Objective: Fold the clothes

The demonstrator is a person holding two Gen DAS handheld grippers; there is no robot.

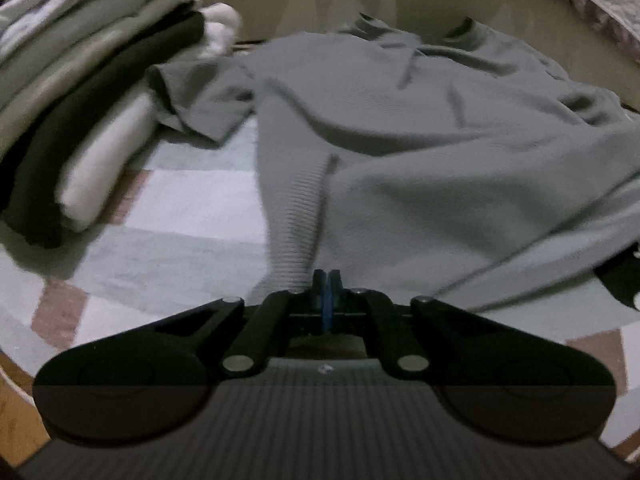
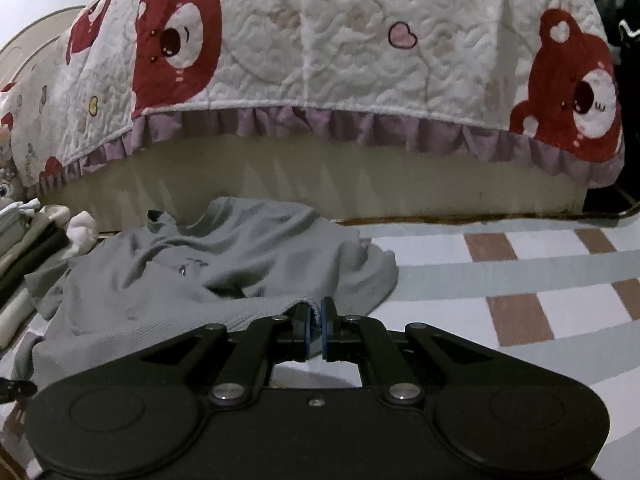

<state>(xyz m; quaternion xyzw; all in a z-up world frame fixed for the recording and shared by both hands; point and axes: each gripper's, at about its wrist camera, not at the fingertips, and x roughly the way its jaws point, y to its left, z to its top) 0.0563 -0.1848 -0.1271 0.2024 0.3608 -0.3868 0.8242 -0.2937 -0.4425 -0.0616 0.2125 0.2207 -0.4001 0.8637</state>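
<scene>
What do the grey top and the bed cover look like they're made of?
The grey top looks like a soft matte knit, probably cotton: fine ribbing shows at the hem and it drapes in loose folds. The bed cover looks like quilted cotton, with puffy stitched swirls, printed red bears and a gathered purple frill.

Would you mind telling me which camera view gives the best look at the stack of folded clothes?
The left wrist view: the stack of folded clothes fills its left side, its layers distinct though blurred. The right wrist view catches only a sliver of it at the left edge.
</scene>
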